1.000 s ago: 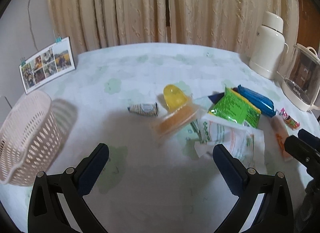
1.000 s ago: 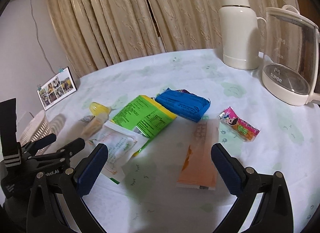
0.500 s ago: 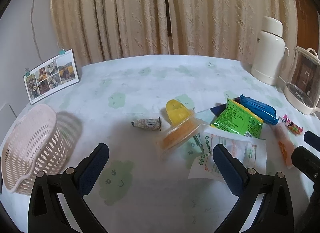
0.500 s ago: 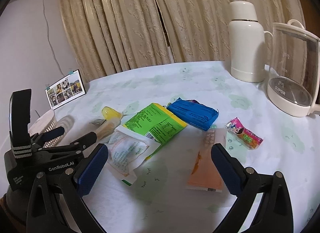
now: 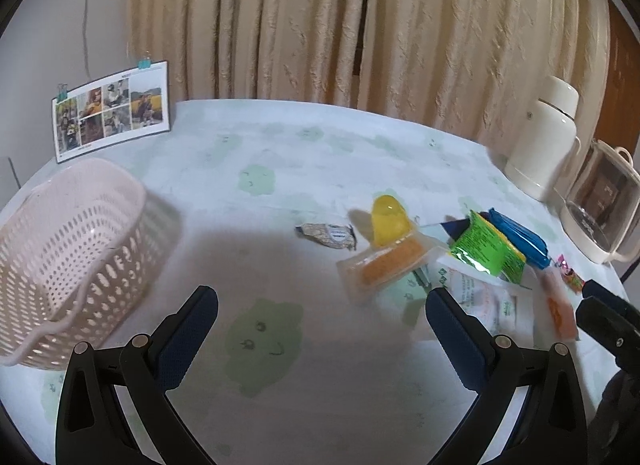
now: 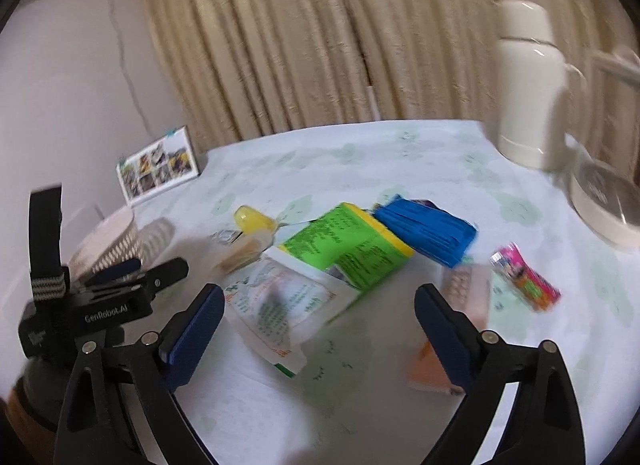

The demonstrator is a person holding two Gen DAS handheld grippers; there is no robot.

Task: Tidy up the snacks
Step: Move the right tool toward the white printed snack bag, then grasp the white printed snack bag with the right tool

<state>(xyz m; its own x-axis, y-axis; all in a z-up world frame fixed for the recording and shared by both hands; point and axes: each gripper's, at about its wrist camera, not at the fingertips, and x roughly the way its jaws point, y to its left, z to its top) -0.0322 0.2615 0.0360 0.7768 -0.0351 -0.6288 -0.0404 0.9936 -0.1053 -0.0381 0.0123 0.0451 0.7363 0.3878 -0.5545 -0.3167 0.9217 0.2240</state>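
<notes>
Two grippers, left (image 5: 320,329) and right (image 6: 316,317), jaws apart, empty; "GenRobot.AI" printed on left gripper body.

On the surface (image 5: 280,137) the basket (image 5: 68,249) sits at the far left, with the photo card (image 5: 112,115) propped behind it. The snack packets (image 5: 486,247) lie heaped toward the right, a jelly cup (image 5: 388,217) and a small wrapped sweet (image 5: 326,235) at their left edge. The thermos (image 5: 542,141) and kettle (image 5: 604,209) stand behind them at the right rim
</notes>
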